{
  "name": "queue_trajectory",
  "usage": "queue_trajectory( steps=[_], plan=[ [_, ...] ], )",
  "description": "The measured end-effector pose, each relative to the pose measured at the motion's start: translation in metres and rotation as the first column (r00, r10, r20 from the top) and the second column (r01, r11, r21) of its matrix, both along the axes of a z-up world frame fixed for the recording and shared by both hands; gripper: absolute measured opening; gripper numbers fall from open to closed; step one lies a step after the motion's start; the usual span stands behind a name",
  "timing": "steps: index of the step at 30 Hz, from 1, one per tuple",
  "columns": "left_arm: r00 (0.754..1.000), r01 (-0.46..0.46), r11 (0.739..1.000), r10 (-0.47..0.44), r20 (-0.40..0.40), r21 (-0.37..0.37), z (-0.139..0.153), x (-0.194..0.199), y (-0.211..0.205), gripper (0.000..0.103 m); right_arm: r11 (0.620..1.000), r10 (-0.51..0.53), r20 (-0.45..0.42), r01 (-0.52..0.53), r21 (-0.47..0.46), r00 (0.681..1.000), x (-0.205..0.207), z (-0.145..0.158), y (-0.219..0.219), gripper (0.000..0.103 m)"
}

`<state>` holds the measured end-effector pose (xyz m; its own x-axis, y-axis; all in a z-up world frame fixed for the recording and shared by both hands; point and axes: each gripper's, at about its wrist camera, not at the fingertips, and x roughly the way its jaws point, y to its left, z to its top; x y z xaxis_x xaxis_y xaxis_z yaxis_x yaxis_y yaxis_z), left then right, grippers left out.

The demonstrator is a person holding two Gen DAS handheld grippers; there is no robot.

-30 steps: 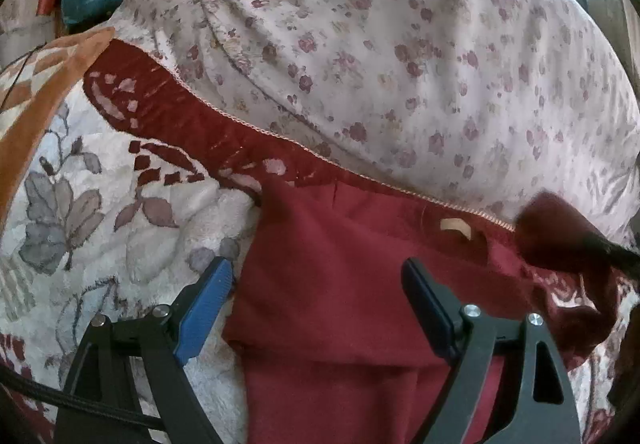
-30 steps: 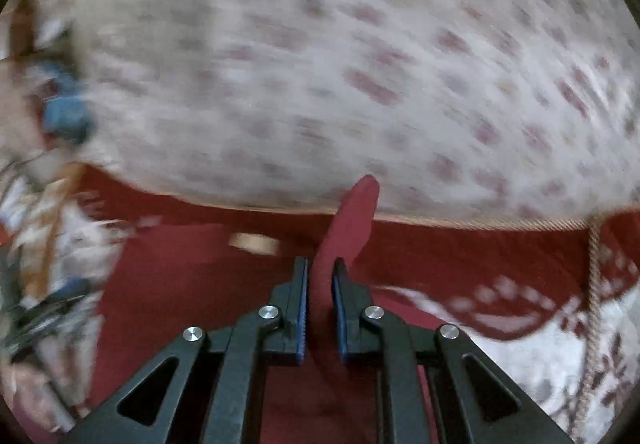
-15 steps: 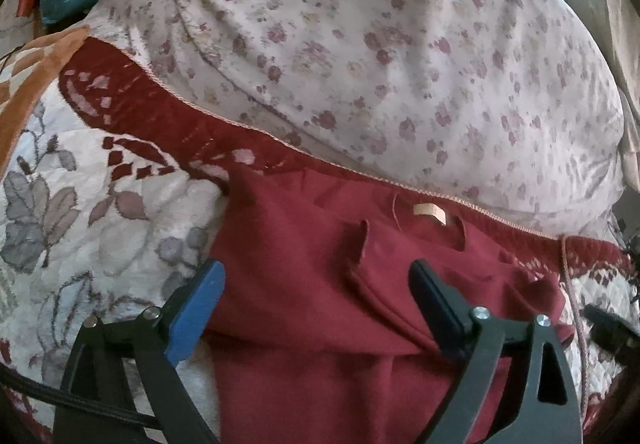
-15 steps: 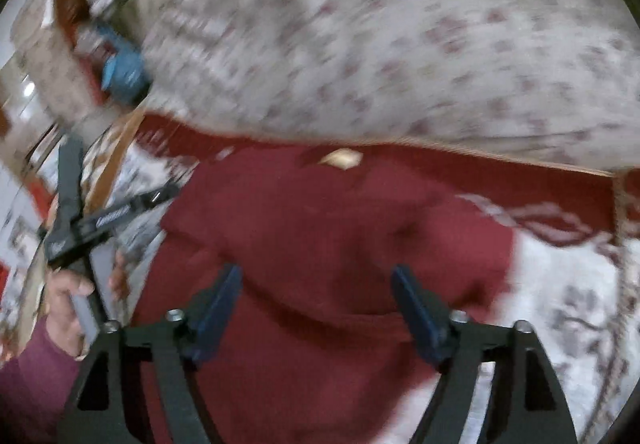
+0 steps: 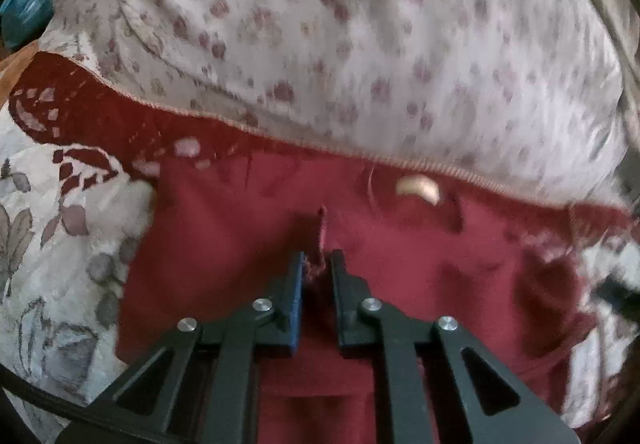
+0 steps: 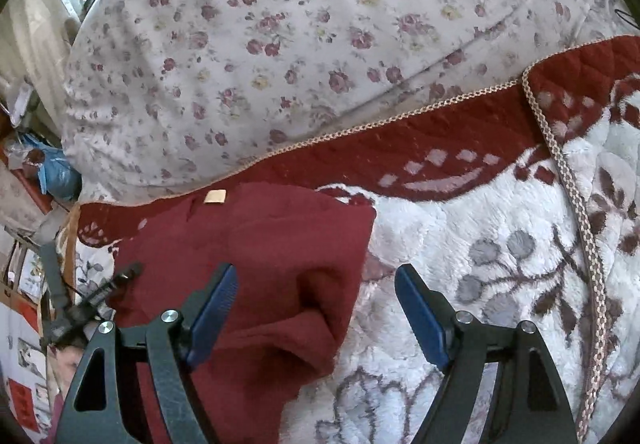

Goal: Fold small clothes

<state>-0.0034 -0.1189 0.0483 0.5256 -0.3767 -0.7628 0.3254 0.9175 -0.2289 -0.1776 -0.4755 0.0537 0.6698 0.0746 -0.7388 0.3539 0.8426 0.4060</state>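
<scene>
We find the red garment lying on the floral blanket of the bed, its neck label toward the flowered pillow. The left gripper has its jaws pressed together, pinching a raised ridge of the garment near its middle. The right gripper hangs with jaws spread over the garment's right edge, gripping nothing. We judge a fold is being started from the left pinch. The next move likely calls for carrying that pinched cloth across, the right gripper steadying the edge.
</scene>
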Motion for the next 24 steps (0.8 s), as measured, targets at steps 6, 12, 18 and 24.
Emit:
queue_trajectory(
  steps=[6, 12, 18, 24],
  plan=[
    [0.99, -0.117, 0.99, 0.123, 0.073, -0.079, 0.031, 0.007, 0.044, 0.009, 1.0, 0.031, -0.042, -0.031, 0.002, 0.999, 0.012, -0.02, 0.01, 0.085],
    [0.996, -0.087, 0.995, 0.088, 0.018, -0.045, 0.018, 0.007, 0.036, 0.009, 0.997, 0.015, -0.063, -0.011, 0.074, 0.998, 0.029, -0.039, 0.01, 0.089],
    [0.998, -0.051, 0.998, 0.052, 0.032, -0.039, 0.021, 0.0, 0.029, 0.009, 1.0, 0.02, -0.063, -0.02, 0.002, 0.998, 0.056, -0.052, 0.011, 0.034],
    [0.998, -0.055, 0.997, 0.055, -0.001, 0.045, 0.01, 0.006, 0.022, 0.01, 0.959, -0.004, -0.046, -0.009, -0.283, 0.999, 0.058, -0.027, 0.017, 0.014]
  ],
)
